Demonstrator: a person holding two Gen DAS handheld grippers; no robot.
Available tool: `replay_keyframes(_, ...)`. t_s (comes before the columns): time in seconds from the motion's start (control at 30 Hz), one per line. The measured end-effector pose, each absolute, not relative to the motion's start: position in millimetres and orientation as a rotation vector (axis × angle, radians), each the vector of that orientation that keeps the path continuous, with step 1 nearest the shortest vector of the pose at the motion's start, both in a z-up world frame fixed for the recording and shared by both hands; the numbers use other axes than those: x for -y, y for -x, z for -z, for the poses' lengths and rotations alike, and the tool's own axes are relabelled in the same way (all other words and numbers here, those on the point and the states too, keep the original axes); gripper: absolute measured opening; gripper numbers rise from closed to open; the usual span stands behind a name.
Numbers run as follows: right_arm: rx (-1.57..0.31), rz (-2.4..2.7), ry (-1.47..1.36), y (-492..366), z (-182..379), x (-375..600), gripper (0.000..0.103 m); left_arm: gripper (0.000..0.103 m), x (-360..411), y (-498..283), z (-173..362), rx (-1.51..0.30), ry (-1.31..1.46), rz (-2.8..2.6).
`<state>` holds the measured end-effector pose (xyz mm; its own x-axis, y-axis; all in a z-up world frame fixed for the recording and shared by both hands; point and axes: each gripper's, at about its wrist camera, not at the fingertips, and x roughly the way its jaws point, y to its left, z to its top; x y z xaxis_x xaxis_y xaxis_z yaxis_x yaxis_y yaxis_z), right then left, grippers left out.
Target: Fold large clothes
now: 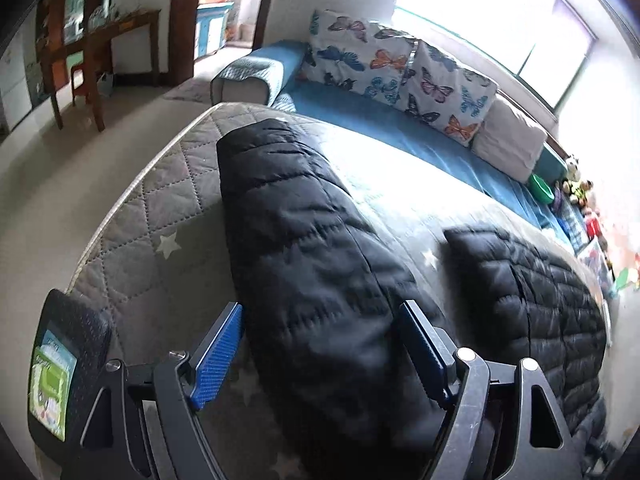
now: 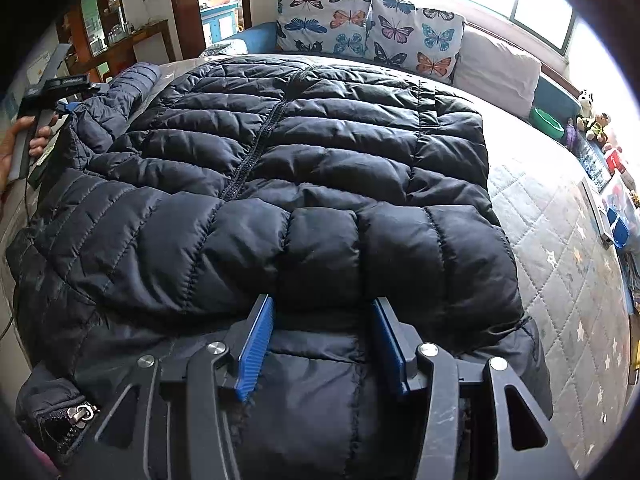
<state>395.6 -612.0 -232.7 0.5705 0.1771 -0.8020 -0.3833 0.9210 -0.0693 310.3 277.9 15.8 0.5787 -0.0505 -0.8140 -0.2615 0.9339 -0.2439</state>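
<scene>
**Jacket spread on mattress; both grippers over it with jaws apart**

Left gripper point(image 1: 320, 344): jaws stand wide apart. A sleeve point(image 1: 304, 240) of the jacket runs between the blue pads point(image 1: 216, 356); whether the pads touch the fabric cannot be told, but no pinch or gathered fold shows.

Right gripper point(image 2: 324, 340): jaws about half open, straddling a puffed fold at the near edge of the jacket point(image 2: 280, 184). The fabric fills the gap between the pads point(image 2: 256, 348). Whether they press on it cannot be told.

Position of the jacket: it lies flat on the grey quilted mattress point(image 2: 560, 248), zip point(image 2: 256, 148) facing up, covering most of the left and middle of the surface.

View differences: the right wrist view shows the whole jacket body, the zip pull point(image 2: 82, 414) at the near left corner, and the hand point(image 2: 24, 144) holding the left gripper at the far left, beside the sleeve. The left wrist view shows only the sleeve laid lengthwise and part of the jacket body point(image 1: 540, 304) to its right, with a strip of bare mattress point(image 1: 400, 200) between them.

Edges and room: bare mattress lies open to the right of the jacket. The left mattress edge point(image 1: 132, 184) runs close beside the sleeve, with floor point(image 1: 60, 184) beyond. Butterfly cushions point(image 2: 368, 28) line the far side, well apart from the jacket. Small toys point(image 2: 592, 120) crowd the far right edge.
</scene>
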Motion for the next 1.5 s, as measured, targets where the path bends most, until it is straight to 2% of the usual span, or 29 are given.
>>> replay_keyframes(0.07,-0.907,-0.331,0.248,-395,233,611,0.056,0.088,-284,-320,-13,-0.962,0.376,-0.150)
replay_keyframes(0.3,-0.906,-0.335,0.240,-395,233,611,0.056,0.088,-308,-341,8,-1.005,0.536,-0.197)
replay_keyframes(0.37,-0.903,-0.341,0.237,-396,233,611,0.056,0.084,-315,-340,15,-1.006,0.603,-0.180)
replay_keyframes(0.47,-0.898,-0.354,0.224,-395,233,614,0.058,0.057,-324,-340,25,-0.991,0.722,-0.102)
replay_keyframes(0.53,-0.895,-0.360,0.219,-395,233,615,0.058,0.025,-326,-338,25,-0.965,0.748,-0.069)
replay_keyframes(0.6,-0.891,-0.365,0.217,-394,233,616,0.059,0.012,-324,-334,14,-0.926,0.733,-0.051)
replay_keyframes(0.63,-0.889,-0.367,0.217,-394,233,616,0.059,0.010,-321,-331,3,-0.897,0.708,-0.046)
replay_keyframes(0.87,-0.877,-0.382,0.212,-393,232,618,0.059,0.010,-259,-294,-117,-0.724,0.481,-0.048)
replay_keyframes(1.0,-0.864,-0.392,0.202,-391,229,621,0.059,0.010,-178,-256,-180,-0.638,0.313,0.001)
replay_keyframes(1.1,-0.825,-0.404,0.164,-386,220,628,0.059,0.010,-104,-225,-207,-0.596,0.195,0.063)
replay_keyframes(1.23,-0.769,-0.426,0.102,-375,206,645,0.059,0.010,-7,-184,-208,-0.590,0.070,0.178)
replay_keyframes(1.43,-0.717,-0.414,0.052,-358,194,679,0.059,0.012,119,-142,-152,-0.711,-0.073,0.358)
replay_keyframes(1.47,-0.716,-0.409,0.048,-358,194,683,0.059,0.014,133,-138,-140,-0.735,-0.088,0.378)
replay_keyframes(1.5,-0.715,-0.395,0.040,-355,195,690,0.059,0.022,153,-133,-120,-0.774,-0.115,0.420)
